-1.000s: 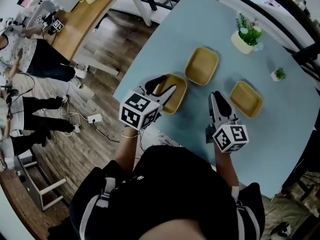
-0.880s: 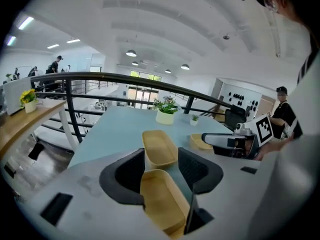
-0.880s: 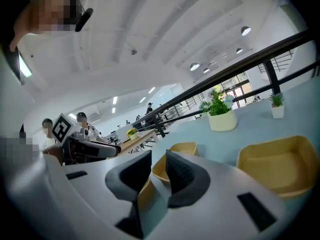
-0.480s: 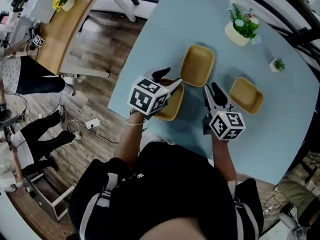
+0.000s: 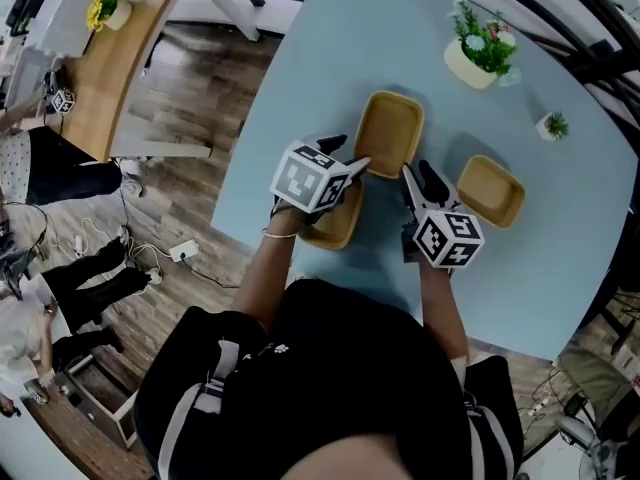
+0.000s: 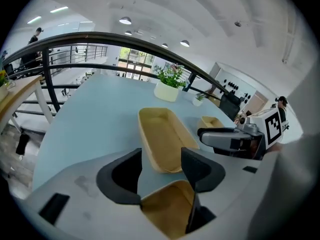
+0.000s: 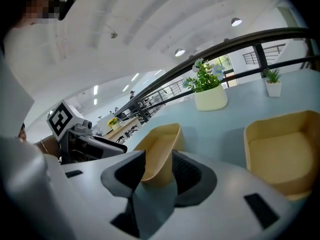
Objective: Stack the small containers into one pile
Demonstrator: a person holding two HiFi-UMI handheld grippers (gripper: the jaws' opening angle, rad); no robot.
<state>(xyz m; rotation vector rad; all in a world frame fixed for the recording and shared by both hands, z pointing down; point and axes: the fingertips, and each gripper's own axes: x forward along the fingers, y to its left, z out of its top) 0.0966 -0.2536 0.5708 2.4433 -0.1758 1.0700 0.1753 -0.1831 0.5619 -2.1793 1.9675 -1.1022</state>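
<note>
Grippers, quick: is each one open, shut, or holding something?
Left gripper: open, fingers just opened wider, nothing between them.
Right gripper: open, a container end between its fingers, not gripped.

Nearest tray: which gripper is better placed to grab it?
Left, probably. The left gripper hovers over the nearest tray; its jaws have just been opening, with that tray showing between them, ungripped. The right gripper points at the middle tray instead.

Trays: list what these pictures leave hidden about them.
Near tray: head view, mostly under the left claw.
Same tray, left gripper view: cut off by the claw's body and the bottom edge.
Right tray: right gripper view, cut off at the right edge.
Middle tray: right gripper view, whether the right claw touches it is unclear.
</note>
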